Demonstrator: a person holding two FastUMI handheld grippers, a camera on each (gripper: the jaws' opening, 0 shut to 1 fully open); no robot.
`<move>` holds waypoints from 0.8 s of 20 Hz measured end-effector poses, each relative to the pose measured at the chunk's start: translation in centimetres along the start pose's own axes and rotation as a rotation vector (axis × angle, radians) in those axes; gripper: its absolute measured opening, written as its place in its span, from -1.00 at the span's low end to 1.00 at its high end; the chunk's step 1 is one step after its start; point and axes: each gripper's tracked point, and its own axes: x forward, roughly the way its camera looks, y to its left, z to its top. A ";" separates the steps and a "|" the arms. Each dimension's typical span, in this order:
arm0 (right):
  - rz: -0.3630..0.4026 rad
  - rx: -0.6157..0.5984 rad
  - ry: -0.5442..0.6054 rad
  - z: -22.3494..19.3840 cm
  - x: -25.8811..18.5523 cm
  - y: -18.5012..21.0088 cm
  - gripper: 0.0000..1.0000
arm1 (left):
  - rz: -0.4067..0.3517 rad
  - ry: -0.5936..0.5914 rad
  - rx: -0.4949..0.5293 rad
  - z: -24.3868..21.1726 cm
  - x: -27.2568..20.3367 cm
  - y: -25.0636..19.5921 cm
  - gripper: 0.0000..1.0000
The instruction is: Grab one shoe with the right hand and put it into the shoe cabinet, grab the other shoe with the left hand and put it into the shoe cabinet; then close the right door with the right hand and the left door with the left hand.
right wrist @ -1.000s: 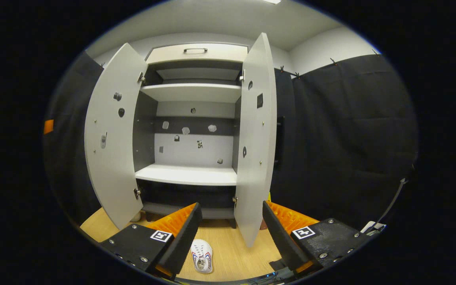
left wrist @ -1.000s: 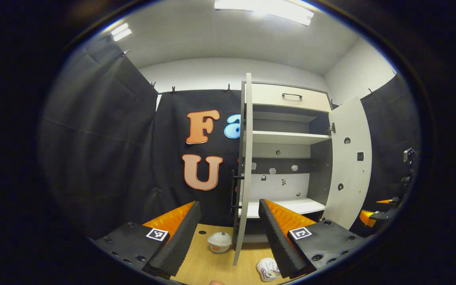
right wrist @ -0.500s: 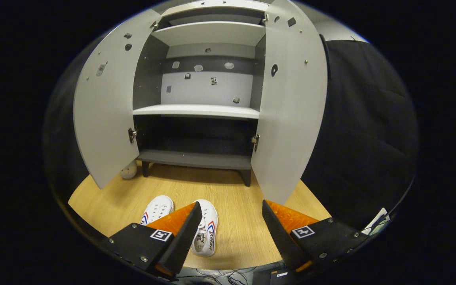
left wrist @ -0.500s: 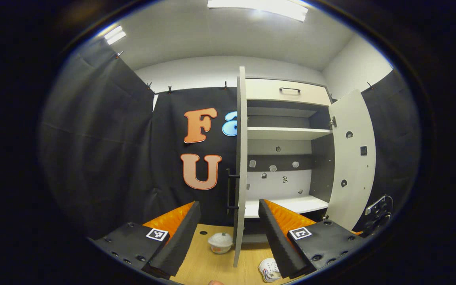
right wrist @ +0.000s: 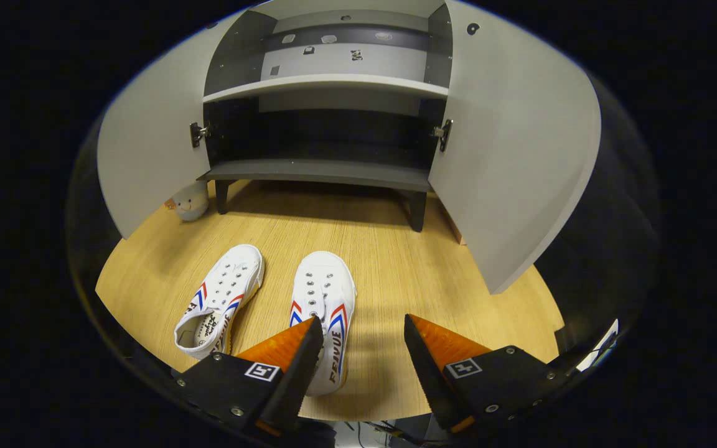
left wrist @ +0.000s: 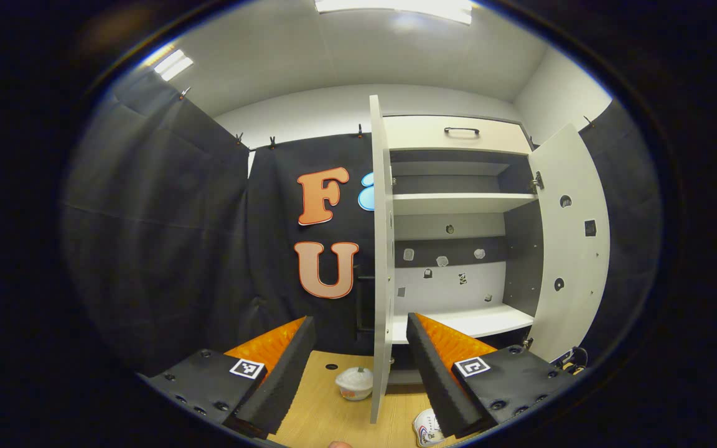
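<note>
Wooden floor (right wrist: 389, 261) before the open shoe cabinet (right wrist: 327, 168) holds both shoes (right wrist: 324, 305), untouched; right gripper (right wrist: 358, 354) and left gripper (left wrist: 361, 354) gape wide, empty.

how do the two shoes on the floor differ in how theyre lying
In the right gripper view, the left shoe is angled, toe pointing up and to the right; the right shoe points straight at the shoe cabinet. The left shoe lies clear of the right gripper; the right shoe's heel is hidden behind one finger. Both are white with red-and-blue stripes, upright on their soles.
</note>
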 end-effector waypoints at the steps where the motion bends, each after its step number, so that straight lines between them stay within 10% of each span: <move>1: 0.012 0.009 0.027 -0.9 0.7 0.2 0.59 | 0.003 0.001 0.003 0.0 0.1 -0.2 0.93; 16: 0.095 0.093 0.211 -5.1 5.6 2.3 -0.55 | 0.058 0.041 0.005 -1.7 0.1 -2.4 0.90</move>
